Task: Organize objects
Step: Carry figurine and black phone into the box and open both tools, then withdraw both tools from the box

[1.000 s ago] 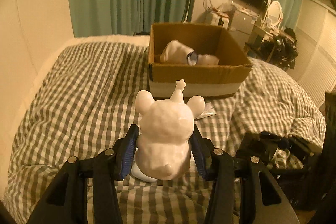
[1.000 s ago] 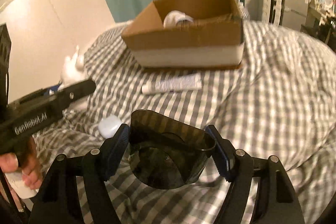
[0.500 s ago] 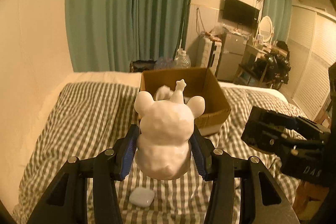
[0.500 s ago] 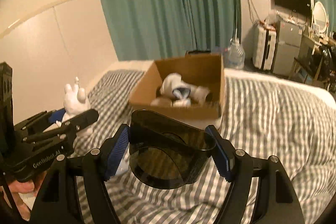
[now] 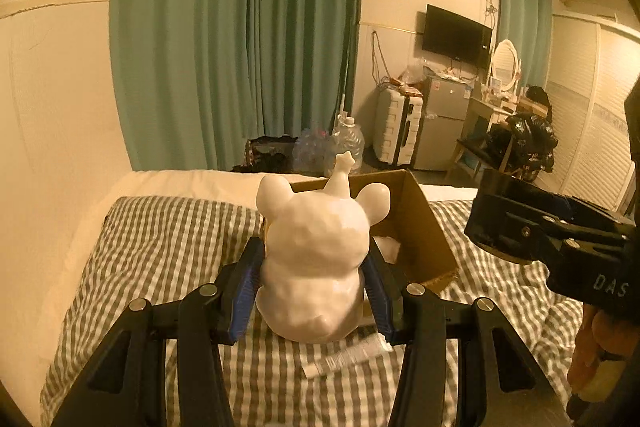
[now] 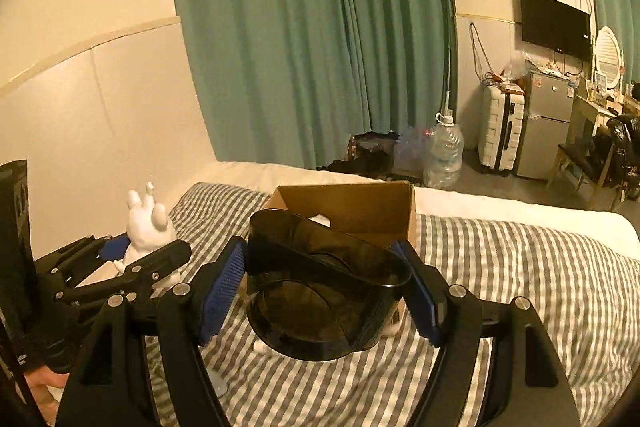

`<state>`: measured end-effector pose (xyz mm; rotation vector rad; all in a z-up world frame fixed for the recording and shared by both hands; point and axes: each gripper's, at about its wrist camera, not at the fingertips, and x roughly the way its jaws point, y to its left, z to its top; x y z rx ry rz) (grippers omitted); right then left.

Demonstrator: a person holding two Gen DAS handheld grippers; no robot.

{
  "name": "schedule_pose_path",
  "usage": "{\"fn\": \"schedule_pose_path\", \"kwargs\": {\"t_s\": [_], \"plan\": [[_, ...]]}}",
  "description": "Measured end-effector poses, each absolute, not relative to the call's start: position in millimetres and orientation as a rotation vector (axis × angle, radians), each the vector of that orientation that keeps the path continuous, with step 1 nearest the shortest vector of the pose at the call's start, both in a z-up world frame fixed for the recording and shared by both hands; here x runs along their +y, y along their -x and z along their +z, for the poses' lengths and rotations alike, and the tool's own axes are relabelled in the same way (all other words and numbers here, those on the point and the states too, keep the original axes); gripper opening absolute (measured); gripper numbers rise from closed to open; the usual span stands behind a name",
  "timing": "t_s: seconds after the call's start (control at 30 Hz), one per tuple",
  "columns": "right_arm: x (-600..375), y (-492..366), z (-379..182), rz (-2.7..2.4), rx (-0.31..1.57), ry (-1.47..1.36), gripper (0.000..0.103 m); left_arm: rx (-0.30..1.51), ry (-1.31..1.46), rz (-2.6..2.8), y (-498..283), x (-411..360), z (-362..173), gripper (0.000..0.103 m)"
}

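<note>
My left gripper [image 5: 312, 291] is shut on a white bear figurine [image 5: 316, 259] with a star-tipped raised arm, held up above the checked bedcover. Behind it stands an open cardboard box [image 5: 420, 227] with white things inside. My right gripper [image 6: 324, 291] is shut on a dark smoky plastic cup [image 6: 320, 287], also lifted over the bed, with the same box [image 6: 360, 207] just beyond it. In the right wrist view the left gripper [image 6: 132, 259] and the figurine [image 6: 146, 223] show at the left. A white tube [image 5: 348, 359] lies on the cover below the figurine.
The bed has a grey-and-white checked cover [image 6: 500, 267] and a padded wall on its left. Beyond the foot are green curtains [image 5: 240, 47], water bottles [image 6: 444, 147], a suitcase [image 6: 500, 131], a small fridge [image 6: 544, 123] and a wall TV [image 5: 456, 35]. A person's hand [image 5: 596, 343] holds the right gripper.
Both grippers have risen from near the bedcover with their objects still held, and the views have tilted up to show more of the room. The box now appears lower and closer behind each held object.
</note>
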<state>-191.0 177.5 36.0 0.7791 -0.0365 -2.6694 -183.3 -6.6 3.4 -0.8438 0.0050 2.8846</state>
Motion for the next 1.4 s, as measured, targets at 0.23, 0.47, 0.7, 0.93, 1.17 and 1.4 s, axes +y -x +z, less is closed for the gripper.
{"fn": "schedule_pose_path", "kwargs": {"t_s": [0.23,0.47,0.7,0.93,1.17,1.4], "plan": [[166,236,14,-2.658,0.01,-0.819,0.073,0.0,0.896,2.878,233,-6,-25,0.05],[165,279,-18,-2.642,0.013,-0.873,0.073,0.013,0.968,2.85,276,0,-61,0.05],[161,310,-47,-2.615,0.015,-0.935,0.073,0.033,1.03,2.818,302,10,-91,0.05],[162,319,-56,-2.588,0.026,-0.969,0.075,0.077,1.07,2.828,304,19,-101,0.078],[181,300,-38,-2.641,-0.018,-0.915,0.085,0.124,0.966,2.903,280,15,-74,0.092],[198,277,-17,-2.694,-0.067,-0.886,0.091,0.111,0.916,2.922,255,9,-52,0.097]]}}
